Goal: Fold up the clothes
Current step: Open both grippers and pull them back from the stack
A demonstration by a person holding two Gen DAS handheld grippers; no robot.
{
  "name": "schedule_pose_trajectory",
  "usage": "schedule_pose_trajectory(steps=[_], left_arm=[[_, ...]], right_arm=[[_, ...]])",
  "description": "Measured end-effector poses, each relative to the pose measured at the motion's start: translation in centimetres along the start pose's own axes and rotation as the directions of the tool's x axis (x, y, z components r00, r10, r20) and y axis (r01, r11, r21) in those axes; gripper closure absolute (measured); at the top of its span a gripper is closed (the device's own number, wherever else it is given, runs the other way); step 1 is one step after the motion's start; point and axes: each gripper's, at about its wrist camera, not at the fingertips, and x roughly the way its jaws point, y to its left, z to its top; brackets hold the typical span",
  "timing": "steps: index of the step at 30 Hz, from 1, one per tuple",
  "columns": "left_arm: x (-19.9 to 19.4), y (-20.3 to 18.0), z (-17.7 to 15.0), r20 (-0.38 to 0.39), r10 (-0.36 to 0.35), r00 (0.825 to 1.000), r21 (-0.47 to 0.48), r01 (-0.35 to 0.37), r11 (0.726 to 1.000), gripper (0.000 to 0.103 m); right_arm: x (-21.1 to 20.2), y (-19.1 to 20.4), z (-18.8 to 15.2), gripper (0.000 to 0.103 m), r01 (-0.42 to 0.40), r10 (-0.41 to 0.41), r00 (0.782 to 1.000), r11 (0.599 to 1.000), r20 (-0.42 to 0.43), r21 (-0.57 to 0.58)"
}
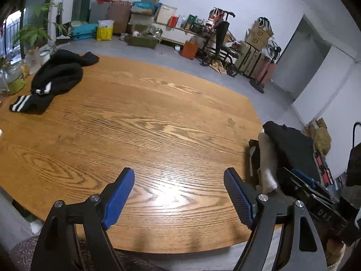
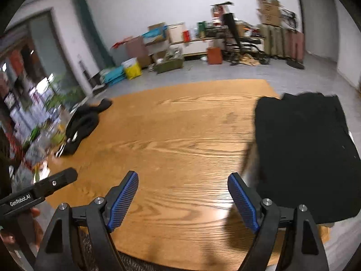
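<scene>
Big wooden table [image 1: 140, 122] fills most of both views, orange-brown with heavy oak-style grain and a shiny glare patch near the bottom. At the right of the right wrist view there's a folded black garment [image 2: 302, 153], flat and matte, lying just beside the right gripper [image 2: 185, 201] on its right-hand finger side, with something pale and fuzzy peeking out under its left edge. A crumpled black sweater with white-striped cuffs [image 1: 54, 79] sits in the upper left, well away from the left gripper [image 1: 180, 198]. Both grippers have ribbed blue pads, spread wide, holding nothing. Cardboard boxes [image 1: 259, 33] are stacked along the back wall; can't tell what's in them.
</scene>
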Motion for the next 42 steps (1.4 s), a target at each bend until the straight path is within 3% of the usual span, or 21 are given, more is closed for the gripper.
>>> schedule_pose_trajectory(steps=[3,9,15,19,23,27,35,42], left_arm=[[-0.9,0.7,-0.4,0.021,0.018,1.0,-0.02,-0.018,1.0,0.02],[-3.0,1.8,-0.7,0.1,-0.025,0.995,-0.079,0.033,0.996,0.02],[-5.7,2.6,-0.8,0.277,-0.051,0.959,-0.144,0.094,0.985,0.02],[-6.1,1.9,-1.0,0.326,-0.02,0.945,-0.123,0.063,0.99,0.02],[-5.2,0.6,-1.0,0.272,0.104,0.957,-0.072,-0.088,0.994,0.02],[-3.8,-0.7,-1.2,0.214,0.215,0.953,-0.02,-0.216,0.976,0.02],[-2.9,-1.1,-1.1,0.183,0.228,0.956,0.008,-0.233,0.972,0.02],[-2.7,0.5,-1.4,0.162,0.264,0.951,-0.034,-0.262,0.964,0.02]], right_arm=[[-0.7,1.9,-0.5,0.015,-0.007,0.007,1.0,0.998,0.008,-0.055],[-1.2,3.4,-0.9,0.015,-0.012,0.014,1.0,0.995,0.013,-0.099],[-2.0,3.0,-1.2,0.015,-0.027,0.03,0.999,0.996,0.027,-0.09],[-2.6,2.4,-1.4,0.015,-0.051,0.056,0.997,0.995,0.051,-0.082],[-2.9,2.2,-1.3,0.014,-0.063,0.067,0.996,0.995,0.062,-0.077],[-2.8,2.1,-1.3,0.014,-0.055,0.06,0.996,0.996,0.061,-0.077],[-1.2,2.8,-1.7,0.014,-0.064,0.066,0.998,0.994,0.016,-0.086],[0.7,4.5,-2.2,0.014,-0.093,0.09,0.996,0.989,-0.027,-0.115]])
